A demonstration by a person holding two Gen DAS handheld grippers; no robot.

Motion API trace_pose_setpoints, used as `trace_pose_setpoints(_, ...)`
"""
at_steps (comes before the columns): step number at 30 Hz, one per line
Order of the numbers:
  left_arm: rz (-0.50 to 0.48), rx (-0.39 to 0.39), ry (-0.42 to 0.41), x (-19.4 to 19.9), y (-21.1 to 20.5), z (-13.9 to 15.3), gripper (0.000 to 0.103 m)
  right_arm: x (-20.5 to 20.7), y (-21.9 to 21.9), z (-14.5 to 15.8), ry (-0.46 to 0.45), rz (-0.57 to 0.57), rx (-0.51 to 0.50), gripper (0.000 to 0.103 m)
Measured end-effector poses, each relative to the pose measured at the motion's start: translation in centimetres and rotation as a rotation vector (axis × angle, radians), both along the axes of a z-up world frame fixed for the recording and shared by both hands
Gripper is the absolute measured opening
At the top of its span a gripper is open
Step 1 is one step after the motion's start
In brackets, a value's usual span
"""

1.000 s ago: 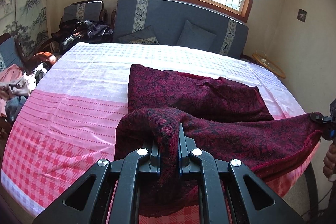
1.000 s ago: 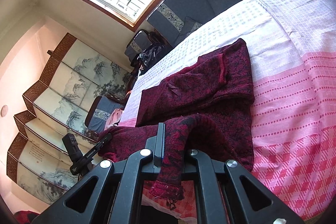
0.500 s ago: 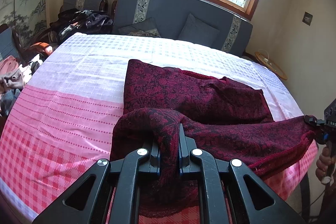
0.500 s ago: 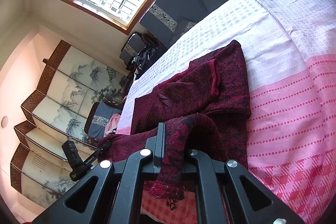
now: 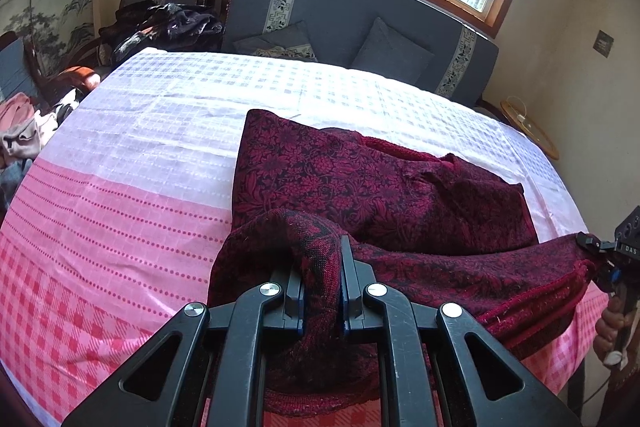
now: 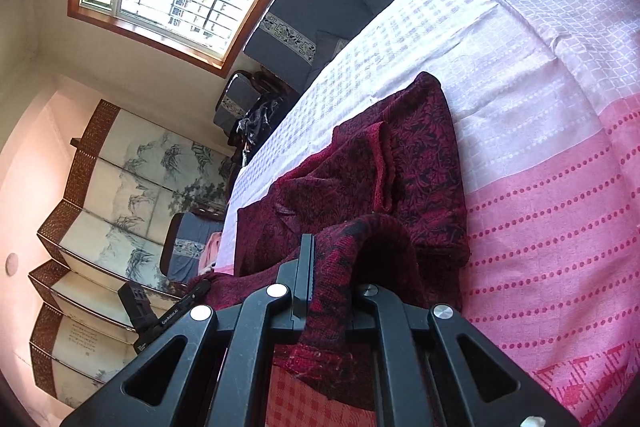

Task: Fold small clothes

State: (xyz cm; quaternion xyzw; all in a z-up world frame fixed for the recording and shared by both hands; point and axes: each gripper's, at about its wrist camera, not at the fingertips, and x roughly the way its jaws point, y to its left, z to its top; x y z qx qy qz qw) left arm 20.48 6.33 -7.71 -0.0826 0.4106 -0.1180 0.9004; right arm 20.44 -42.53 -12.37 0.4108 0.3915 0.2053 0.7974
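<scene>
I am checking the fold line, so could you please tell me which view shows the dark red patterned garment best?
The left wrist view: the dark red patterned garment spreads across the pink checked bedsheet, its lifted edge stretched between both hand-held grippers. The right wrist view shows it tilted and foreshortened, partly behind the gripper's fingers.

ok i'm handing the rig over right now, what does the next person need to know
Left gripper: shut on the near hem of the dark red garment.
Right gripper: shut on the same hem, at its other end.
The garment's far part lies flat on the pink checked cloth; the held edge is lifted and stretched between the two grippers.
Done: both grips made.
Left: carry the hem over the far part, lay it down, release.
</scene>
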Motion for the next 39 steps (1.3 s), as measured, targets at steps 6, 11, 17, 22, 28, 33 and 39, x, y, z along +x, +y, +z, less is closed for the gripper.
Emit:
trace_pose_setpoints(6,0.022,-0.001,0.005,2.1,0.1,-0.2,0.013,1.9,0.0,0.0,-0.001,-0.015,0.011,0.008)
trace_pose_setpoints(11,0.045,-0.051,0.027,4.0,0.7,-0.6,0.018,3.7,0.2,-0.5,0.012,-0.027,0.008,0.008)
trace_pose_setpoints(17,0.048,-0.047,0.016,5.1,0.3,-0.9,0.022,5.4,-0.2,-2.2,0.036,-0.059,0.065,0.009)
trace_pose_setpoints(22,-0.002,0.023,-0.049,4.6,-1.1,-0.5,0.041,6.1,-1.2,-3.3,0.018,-0.107,0.167,0.016)
trace_pose_setpoints(28,-0.058,-0.027,-0.101,4.4,-1.3,0.5,0.07,4.8,-4.1,-3.9,-0.06,-0.237,0.307,0.08)
trace_pose_setpoints(33,-0.062,-0.12,-0.193,3.8,-0.3,2.1,0.086,2.1,-4.8,-3.5,-0.094,-0.216,0.299,0.08)
trace_pose_setpoints(39,0.035,0.002,-0.336,3.0,1.9,5.4,0.097,-1.6,-3.2,-4.0,-0.097,-0.147,0.271,0.08)
